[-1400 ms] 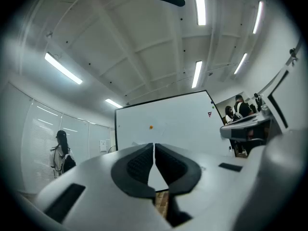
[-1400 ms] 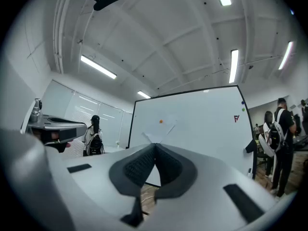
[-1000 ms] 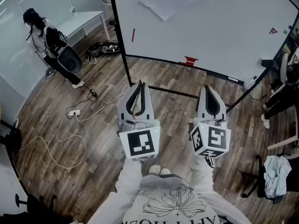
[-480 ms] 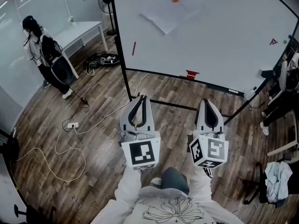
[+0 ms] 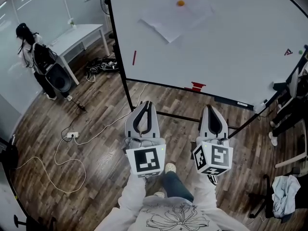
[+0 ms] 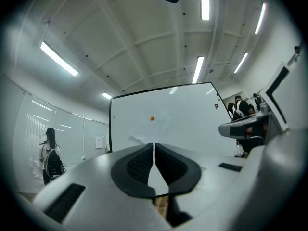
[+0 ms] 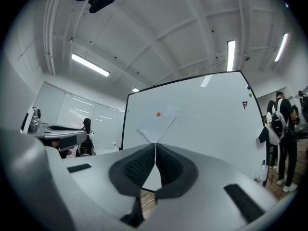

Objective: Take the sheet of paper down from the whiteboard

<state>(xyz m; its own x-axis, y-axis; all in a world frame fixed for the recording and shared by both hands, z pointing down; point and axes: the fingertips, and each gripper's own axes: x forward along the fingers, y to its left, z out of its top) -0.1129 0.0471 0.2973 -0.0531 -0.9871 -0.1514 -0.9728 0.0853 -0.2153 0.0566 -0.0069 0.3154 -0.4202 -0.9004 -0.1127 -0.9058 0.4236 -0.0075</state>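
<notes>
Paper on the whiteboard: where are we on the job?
Done: nothing. The paper hangs tilted on the whiteboard under an orange magnet. In hand: nothing. The left gripper and right gripper are both shut and empty, pointed at the whiteboard but well short of it. Left: close in, free the paper from the magnet, take it down.

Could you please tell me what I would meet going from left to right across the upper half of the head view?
Standing person → white table → red strip → sheet of paper → small red mark.
</notes>
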